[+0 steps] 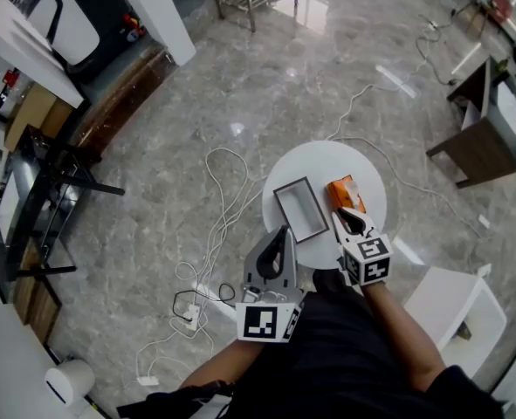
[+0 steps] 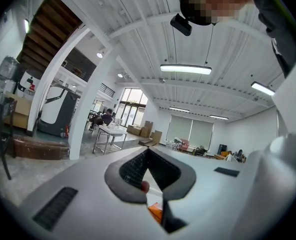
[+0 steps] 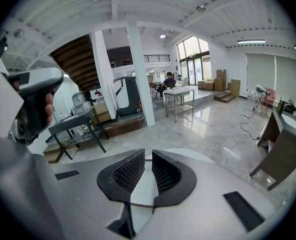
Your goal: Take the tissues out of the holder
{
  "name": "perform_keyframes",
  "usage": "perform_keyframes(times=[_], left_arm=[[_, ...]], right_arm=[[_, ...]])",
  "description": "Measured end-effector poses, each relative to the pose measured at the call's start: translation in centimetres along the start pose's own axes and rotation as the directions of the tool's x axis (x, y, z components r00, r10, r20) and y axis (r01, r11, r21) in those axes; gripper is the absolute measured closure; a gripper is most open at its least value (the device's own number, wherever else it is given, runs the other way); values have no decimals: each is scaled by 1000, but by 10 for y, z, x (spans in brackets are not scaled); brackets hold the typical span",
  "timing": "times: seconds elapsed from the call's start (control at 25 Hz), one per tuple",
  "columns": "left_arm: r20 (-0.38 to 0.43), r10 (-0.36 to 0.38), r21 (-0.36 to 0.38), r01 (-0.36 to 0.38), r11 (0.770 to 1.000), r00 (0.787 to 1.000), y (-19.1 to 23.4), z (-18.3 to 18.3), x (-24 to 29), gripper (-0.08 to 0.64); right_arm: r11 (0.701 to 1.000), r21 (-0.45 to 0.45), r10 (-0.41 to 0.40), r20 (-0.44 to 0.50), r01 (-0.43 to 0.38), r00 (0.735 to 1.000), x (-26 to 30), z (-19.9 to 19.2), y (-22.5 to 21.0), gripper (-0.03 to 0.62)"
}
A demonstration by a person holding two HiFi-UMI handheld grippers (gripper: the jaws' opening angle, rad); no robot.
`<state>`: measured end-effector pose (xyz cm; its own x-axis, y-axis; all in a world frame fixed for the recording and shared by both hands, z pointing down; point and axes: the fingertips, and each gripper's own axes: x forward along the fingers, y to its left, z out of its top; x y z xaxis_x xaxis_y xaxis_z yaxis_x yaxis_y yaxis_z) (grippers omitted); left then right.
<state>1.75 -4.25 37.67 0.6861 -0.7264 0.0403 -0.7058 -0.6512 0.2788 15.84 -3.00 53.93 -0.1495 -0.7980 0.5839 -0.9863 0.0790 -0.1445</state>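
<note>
A rectangular dark-rimmed holder [image 1: 285, 216] lies on the round white table [image 1: 327, 160], its inside pale. Just to its right lies an orange tissue pack [image 1: 346, 193]. My left gripper [image 1: 284, 232] hangs at the table's near edge, by the holder's near left corner. In the left gripper view its jaws [image 2: 146, 154] meet at the tips, holding nothing, and an orange sliver [image 2: 155, 212] shows beneath them. My right gripper [image 1: 340, 212] sits over the pack's near end. In the right gripper view its jaws [image 3: 148, 156] stand a narrow gap apart, with only the table [image 3: 179, 151] behind.
White cables [image 1: 214, 225] and a power strip [image 1: 188, 312] trail over the marble floor left of the table. A white stool [image 1: 454, 308] stands near right, a wooden side table [image 1: 480, 133] far right, and a black stand [image 1: 57, 190] at left.
</note>
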Motion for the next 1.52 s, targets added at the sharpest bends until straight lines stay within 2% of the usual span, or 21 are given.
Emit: perform_keyframes(times=[0.2,0.44,0.64,0.8,1.12,1.4,1.52], left_arm=[[-14,-26,-5,26,1000,1000,3,1,-7,560],[-22,-48,11,48,999,999,13,2,-21,561],[-6,-43,24,44,999,999,29,10,-36,561],[9,-33,26,33,999,999,41,17,-48,561],[64,20,26,-21,999,998,64,31,-66,561],[73,55,45,-59,997,996,79,34,-77,560],[76,68,52,-72,996,995,83,35,-80,560]], right_arm=[[1000,7,-1,88,0,996,-21,30,20,543],[1000,23,-16,146,12,989,-34,42,37,543],[999,22,-30,241,25,970,-47,59,57,543],[999,43,-2,291,-11,957,-56,72,82,543],[994,-103,6,416,41,910,-75,110,124,543],[991,-131,41,476,25,878,-82,123,145,543],[989,-148,68,479,4,875,-79,123,154,543]])
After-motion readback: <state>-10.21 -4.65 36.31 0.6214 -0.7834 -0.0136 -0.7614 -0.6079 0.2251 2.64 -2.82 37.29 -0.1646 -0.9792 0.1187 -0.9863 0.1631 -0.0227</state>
